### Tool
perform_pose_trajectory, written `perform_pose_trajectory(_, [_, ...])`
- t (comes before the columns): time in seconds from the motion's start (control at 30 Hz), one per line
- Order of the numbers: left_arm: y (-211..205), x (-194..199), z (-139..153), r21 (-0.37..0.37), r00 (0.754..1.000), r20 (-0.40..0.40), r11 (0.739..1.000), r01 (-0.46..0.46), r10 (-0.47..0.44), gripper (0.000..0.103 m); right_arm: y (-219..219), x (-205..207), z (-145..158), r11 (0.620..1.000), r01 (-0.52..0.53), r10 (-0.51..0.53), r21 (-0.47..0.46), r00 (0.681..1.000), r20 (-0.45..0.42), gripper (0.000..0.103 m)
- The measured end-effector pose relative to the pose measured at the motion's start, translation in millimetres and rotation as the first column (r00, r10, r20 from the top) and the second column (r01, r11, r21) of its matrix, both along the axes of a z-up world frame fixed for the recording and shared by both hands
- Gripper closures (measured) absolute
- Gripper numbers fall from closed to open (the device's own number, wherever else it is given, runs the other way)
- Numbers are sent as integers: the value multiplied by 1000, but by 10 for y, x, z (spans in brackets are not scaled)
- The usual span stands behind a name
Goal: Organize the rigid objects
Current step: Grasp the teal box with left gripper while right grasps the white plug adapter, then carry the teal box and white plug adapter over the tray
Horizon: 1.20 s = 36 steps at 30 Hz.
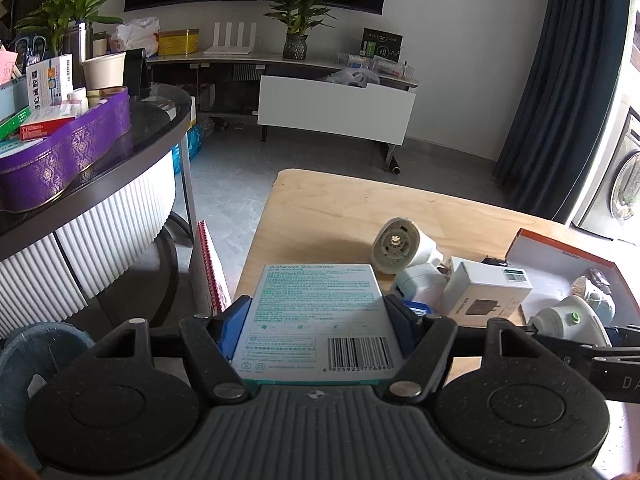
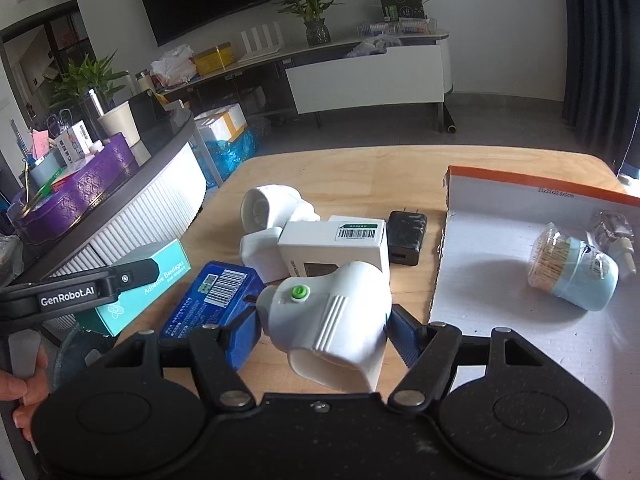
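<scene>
My left gripper (image 1: 318,316) is shut on a teal-and-white adhesive bandages box (image 1: 316,320), held above the wooden table's left edge; the box also shows in the right wrist view (image 2: 140,284). My right gripper (image 2: 326,330) is shut on a white plastic device with a green button (image 2: 332,320), also seen in the left wrist view (image 1: 568,318). On the table lie a blue box (image 2: 216,300), a white carton with a barcode (image 2: 340,248), a white round device (image 2: 272,208) and a black charger (image 2: 406,236). The orange-rimmed white tray (image 2: 500,248) holds a toothpick jar (image 2: 572,268).
The wooden table (image 2: 360,172) ends at the left, beside a curved dark counter (image 1: 160,120) with a purple tin (image 1: 68,152) and boxes. A red-spiral notebook (image 1: 208,268) leans beside the table. A small wrapped item (image 2: 612,232) lies in the tray's far right.
</scene>
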<state>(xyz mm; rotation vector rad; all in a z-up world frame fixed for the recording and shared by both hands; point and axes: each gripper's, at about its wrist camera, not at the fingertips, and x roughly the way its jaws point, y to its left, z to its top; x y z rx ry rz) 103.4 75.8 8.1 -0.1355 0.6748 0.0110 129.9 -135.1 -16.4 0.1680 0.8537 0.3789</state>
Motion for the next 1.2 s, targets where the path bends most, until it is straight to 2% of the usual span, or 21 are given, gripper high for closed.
perform_pose_trajectory(0.43, [-475,-255,187,7,997,33,998,70,-70,32,-336,-332,342,998,58,-58,5,995,84,20])
perform_pose_trajectory(1.2, [-922,-369,273,6,984,49,985,173,-173,32,-797,-570,492,988,148,-151,33,981,120,20])
